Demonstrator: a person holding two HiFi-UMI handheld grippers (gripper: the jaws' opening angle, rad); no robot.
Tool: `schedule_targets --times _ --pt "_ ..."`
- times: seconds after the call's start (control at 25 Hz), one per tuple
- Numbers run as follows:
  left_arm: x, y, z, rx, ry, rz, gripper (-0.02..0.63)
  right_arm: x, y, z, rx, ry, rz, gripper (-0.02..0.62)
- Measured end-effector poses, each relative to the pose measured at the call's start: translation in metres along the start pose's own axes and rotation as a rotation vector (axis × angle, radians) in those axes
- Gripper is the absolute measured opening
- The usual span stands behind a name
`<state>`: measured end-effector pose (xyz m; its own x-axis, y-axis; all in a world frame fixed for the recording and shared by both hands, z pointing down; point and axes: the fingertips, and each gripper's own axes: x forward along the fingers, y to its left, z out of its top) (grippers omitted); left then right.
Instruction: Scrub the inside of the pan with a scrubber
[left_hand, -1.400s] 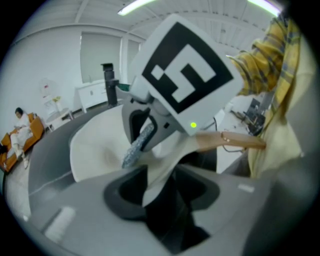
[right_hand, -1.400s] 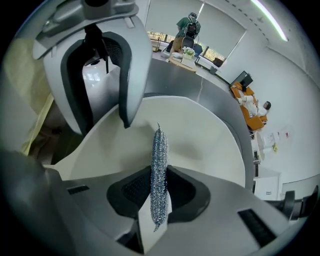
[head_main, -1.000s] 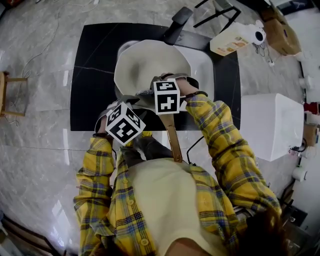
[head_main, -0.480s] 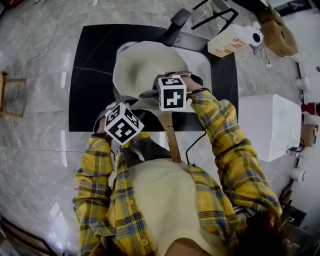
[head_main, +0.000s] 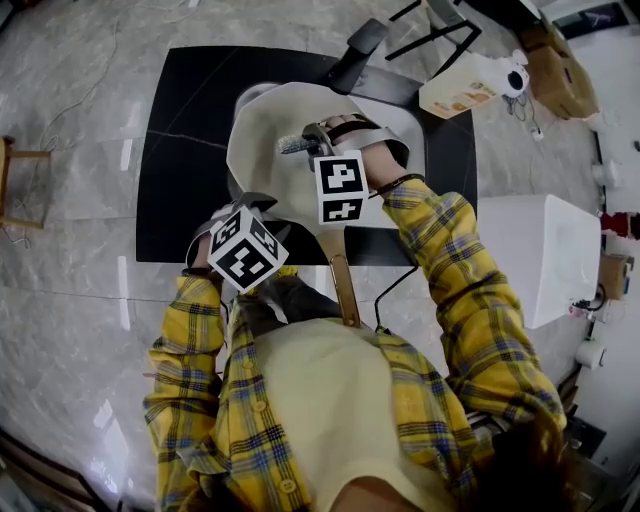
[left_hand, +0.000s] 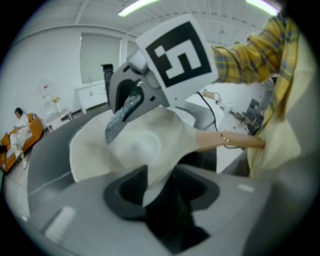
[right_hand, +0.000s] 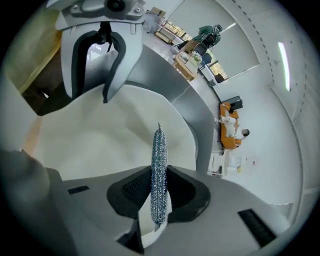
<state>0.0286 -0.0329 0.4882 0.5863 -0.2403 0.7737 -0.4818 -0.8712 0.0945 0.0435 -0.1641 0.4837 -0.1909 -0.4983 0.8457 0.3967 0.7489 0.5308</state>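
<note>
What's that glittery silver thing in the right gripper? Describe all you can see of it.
The scrubber is a flat, silvery pad of sparkling mesh, edge-on. The jaws of the right gripper are shut on its lower part; its free end points over the cream inside of the pan. Contact is unclear.

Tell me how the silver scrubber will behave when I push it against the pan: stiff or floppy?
Probably floppy: the scrubber looks like a thin glittery mesh, seen edge-on in the right gripper. It is likely light, so it should fold against the pan rather than push back. It may slip if dragged hard, since only its lower part is pinched.
</note>
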Motion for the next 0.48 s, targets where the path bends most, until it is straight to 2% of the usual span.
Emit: schedule_targets --times 0.32,0.48 --pt "0.0 0.0 0.0 -0.002 -0.01 0.004 0.178 0.017 -0.023 -0.023 -0.159 0.075 -0.163 0.083" --pt "0.0 0.0 0.0 -0.006 -0.012 0.004 0.177 0.028 -0.024 -0.036 -0.253 0.142 -0.21 0.083"
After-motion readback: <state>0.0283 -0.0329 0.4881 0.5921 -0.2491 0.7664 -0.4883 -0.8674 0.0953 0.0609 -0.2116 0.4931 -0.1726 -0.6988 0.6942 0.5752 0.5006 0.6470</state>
